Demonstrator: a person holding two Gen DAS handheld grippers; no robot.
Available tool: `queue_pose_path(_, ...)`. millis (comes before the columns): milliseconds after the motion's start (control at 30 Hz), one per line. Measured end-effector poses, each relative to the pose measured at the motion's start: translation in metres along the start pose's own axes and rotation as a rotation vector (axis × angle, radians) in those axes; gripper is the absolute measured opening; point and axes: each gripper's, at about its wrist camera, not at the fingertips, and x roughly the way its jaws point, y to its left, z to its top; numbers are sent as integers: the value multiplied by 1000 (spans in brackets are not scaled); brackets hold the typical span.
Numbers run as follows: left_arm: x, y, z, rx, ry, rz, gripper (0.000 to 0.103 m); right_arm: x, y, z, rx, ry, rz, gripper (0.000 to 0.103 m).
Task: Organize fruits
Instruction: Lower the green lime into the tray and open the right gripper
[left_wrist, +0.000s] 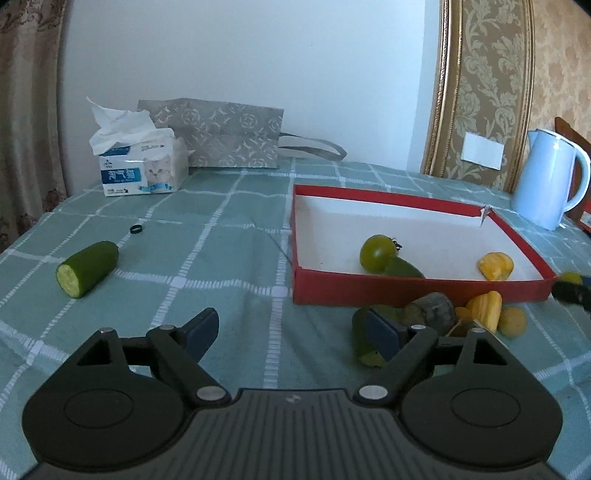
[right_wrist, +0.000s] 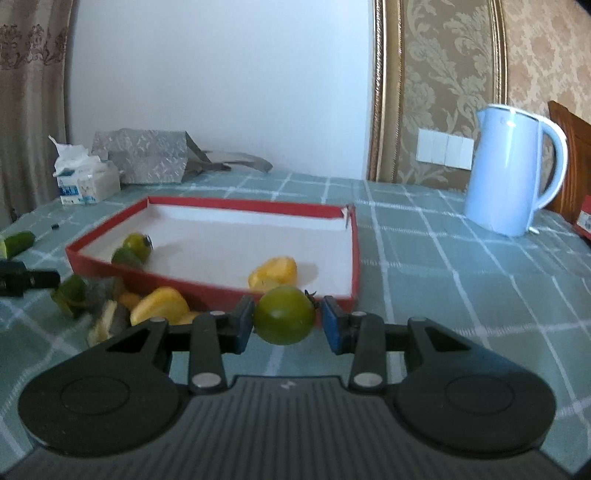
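A red box (left_wrist: 406, 288) with a white inside holds a green tomato (left_wrist: 376, 253), a dark green piece and a yellow fruit piece (left_wrist: 495, 265). My left gripper (left_wrist: 291, 332) is open and empty, above the cloth in front of the box. A cut cucumber (left_wrist: 86, 268) lies to its left. A pile of green, grey and yellow pieces (left_wrist: 476, 312) lies by the box's near wall. My right gripper (right_wrist: 286, 321) is shut on a green tomato (right_wrist: 284, 319), held just in front of the red box (right_wrist: 221, 291). The pile (right_wrist: 155, 306) lies to its left.
A tissue box (left_wrist: 142, 170) and a grey bag (left_wrist: 225, 134) stand at the table's back. A light blue kettle (right_wrist: 513, 170) stands right of the box. A small black ring (left_wrist: 136, 229) lies on the checked green cloth (left_wrist: 221, 240).
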Motion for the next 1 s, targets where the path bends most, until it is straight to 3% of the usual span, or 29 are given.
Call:
queue_pose_path(200,1,5,0,-27,5,-6,87,27,13,38,-41,-25,12,37)
queue_pose_path(333,2,6,1,-29,8,-8,87,61,26,57,-81,5,15,37)
queue_pose_path(500,3,6,2,-35,11,-4,87,109,37,61,-108,74,27,37)
queue_pose_path(667,4,5,3,-32,6,-6,87,119,35,55,-87,64,18,39)
queue_pose_path(700,4,5,3,-33,7,-8,87,118,33,54,-84,61,18,41)
queue_pose_path(833,5,5,3,-32,13,-7,87,106,25,55,-47,-4,32,77)
queue_pose_path(1000,4,5,2,-34,7,3,87,94,23,58,-57,-57,7,78)
